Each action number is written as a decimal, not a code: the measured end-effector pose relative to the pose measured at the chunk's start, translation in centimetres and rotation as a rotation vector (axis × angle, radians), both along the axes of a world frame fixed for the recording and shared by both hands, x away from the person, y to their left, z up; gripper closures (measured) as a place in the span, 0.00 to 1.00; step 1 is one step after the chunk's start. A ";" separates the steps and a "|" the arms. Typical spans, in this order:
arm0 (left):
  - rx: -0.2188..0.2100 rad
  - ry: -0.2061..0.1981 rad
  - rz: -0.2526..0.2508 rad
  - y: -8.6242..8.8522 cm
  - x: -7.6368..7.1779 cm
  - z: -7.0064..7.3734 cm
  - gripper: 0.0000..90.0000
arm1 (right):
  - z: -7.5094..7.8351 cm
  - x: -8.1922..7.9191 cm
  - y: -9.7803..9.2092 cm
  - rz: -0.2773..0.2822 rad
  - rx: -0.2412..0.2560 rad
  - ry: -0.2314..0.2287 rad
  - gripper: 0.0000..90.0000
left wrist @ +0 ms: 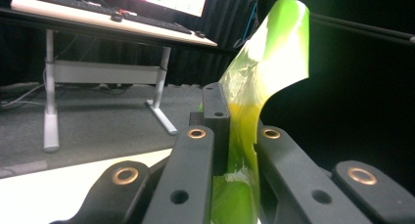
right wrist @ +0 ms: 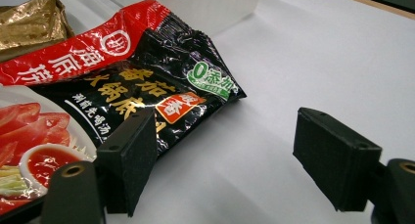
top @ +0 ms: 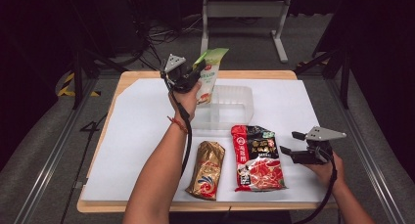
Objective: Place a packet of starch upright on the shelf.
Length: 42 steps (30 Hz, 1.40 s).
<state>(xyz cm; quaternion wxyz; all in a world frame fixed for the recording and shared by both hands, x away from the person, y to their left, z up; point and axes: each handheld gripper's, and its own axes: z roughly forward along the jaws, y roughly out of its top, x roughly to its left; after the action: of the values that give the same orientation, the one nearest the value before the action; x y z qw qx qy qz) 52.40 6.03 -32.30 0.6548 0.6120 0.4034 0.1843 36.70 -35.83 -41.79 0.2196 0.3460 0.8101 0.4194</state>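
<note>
My left gripper point(top: 195, 73) is raised above the back of the table, shut on a green and white packet point(top: 209, 72) that hangs over the clear plastic bin point(top: 230, 117). In the left gripper view the green packet point(left wrist: 266, 67) stands pinched between the black jaws of the left gripper point(left wrist: 234, 136). My right gripper point(top: 289, 143) is open, low at the right of the red and black sauce packet point(top: 257, 158). In the right gripper view the right gripper point(right wrist: 222, 153) has its left jaw resting by the edge of the red and black packet point(right wrist: 122, 87). A gold packet point(top: 207, 169) lies at the front.
White paper point(top: 137, 131) covers the wooden table top. The gold packet point(right wrist: 32, 18) lies beyond the red one. A white desk frame point(top: 244, 11) stands on the floor behind the table. A desk with a keyboard and screen point(left wrist: 112, 13) is farther off.
</note>
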 end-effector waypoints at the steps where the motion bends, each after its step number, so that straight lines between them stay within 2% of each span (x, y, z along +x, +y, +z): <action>1: 0.007 0.014 -0.004 0.1 0.1 -0.1 0.99 | 0.0 0.0 0.0 0.001 0.002 0.000 0.28; 4: 0.035 0.056 -0.035 0.0 0.3 -0.4 0.97 | 0.0 0.0 0.0 0.005 -0.001 0.002 0.27; 5: 0.057 0.070 -0.034 0.0 0.3 -0.5 0.96 | 0.0 0.0 0.1 0.003 -0.003 0.005 0.27; 6: 0.069 0.066 -0.047 0.0 0.2 -0.8 0.95 | 0.0 0.0 0.1 0.003 -0.004 0.004 0.27; 9: 0.042 0.056 -0.065 0.7 -0.2 -1.1 0.96 | 0.0 -0.1 0.1 0.006 -0.002 0.001 0.27; 10: 0.047 0.051 -0.078 1.0 -0.3 -1.0 0.96 | 0.0 -0.1 0.1 0.005 -0.003 0.002 0.27; 13: 0.095 0.044 -0.097 1.4 -0.8 -0.9 0.96 | 0.0 0.0 0.2 0.009 -0.004 0.006 0.27; 16: 0.107 0.037 -0.114 1.8 -1.1 -0.9 0.95 | 0.0 0.0 0.3 0.012 -0.004 0.007 0.27; 17: 0.118 0.044 -0.131 2.1 -1.4 -0.9 0.94 | 0.0 0.0 0.3 0.012 -0.005 0.007 0.27; 21: 0.184 0.024 -0.160 2.4 -2.2 -1.2 0.91 | 0.0 -0.1 0.4 0.015 -0.007 0.008 0.27; 22: 0.184 0.024 -0.160 2.4 -2.2 -1.2 0.89 | 0.0 -0.1 0.4 0.015 -0.007 0.008 0.27; 23: 0.249 0.022 -0.176 2.6 -2.6 -1.5 0.89 | -0.1 -0.1 0.5 0.018 -0.009 0.011 0.27; 24: 0.287 0.016 -0.175 2.6 -2.8 -1.7 0.86 | -0.1 -0.1 0.5 0.018 -0.011 0.012 0.27; 25: 0.304 0.013 -0.178 2.8 -3.0 -1.9 0.85 | -0.1 -0.1 0.5 0.019 -0.010 0.014 0.27; 29: 0.319 0.011 -0.198 3.8 -3.9 -2.4 0.84 | -0.2 0.0 0.5 0.020 -0.013 0.018 0.27; 30: 0.348 0.025 -0.203 4.3 -4.4 -2.8 0.79 | -0.2 0.0 0.6 0.024 -0.014 0.020 0.27; 31: 0.348 0.025 -0.203 4.3 -4.4 -2.8 0.78 | -0.2 0.0 0.6 0.024 -0.014 0.020 0.27; 32: 0.388 0.024 -0.220 4.7 -4.9 -3.4 0.80 | -0.3 0.0 0.7 0.025 -0.018 0.024 0.27; 33: 0.388 0.024 -0.220 4.7 -4.9 -3.4 0.80 | -0.3 0.0 0.7 0.025 -0.018 0.024 0.27; 37: 0.440 0.058 -0.297 5.4 -5.9 -4.7 0.83 | -0.5 0.1 0.8 0.030 -0.022 0.034 0.27; 38: 0.463 0.064 -0.311 5.4 -6.0 -4.9 0.83 | -0.5 0.1 0.8 0.030 -0.022 0.034 0.27; 39: 0.533 0.086 -0.339 5.1 -6.2 -5.5 0.85 | -0.5 0.1 1.0 0.031 -0.024 0.036 0.27; 40: 0.565 0.095 -0.344 5.0 -6.3 -5.8 0.85 | -0.5 0.2 1.0 0.032 -0.026 0.037 0.27; 41: 0.565 0.095 -0.344 5.0 -6.3 -5.8 0.86 | -0.5 0.2 1.0 0.032 -0.026 0.037 0.27; 42: 0.607 0.107 -0.341 4.8 -6.3 -6.2 0.86 | -0.5 0.2 1.1 0.034 -0.028 0.037 0.27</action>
<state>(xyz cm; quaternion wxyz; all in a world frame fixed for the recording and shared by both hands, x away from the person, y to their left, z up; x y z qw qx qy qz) 46.10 10.85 -38.49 0.4423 0.8460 0.2563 0.1515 36.85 -34.74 -42.32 0.2019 0.3366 0.8256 0.4054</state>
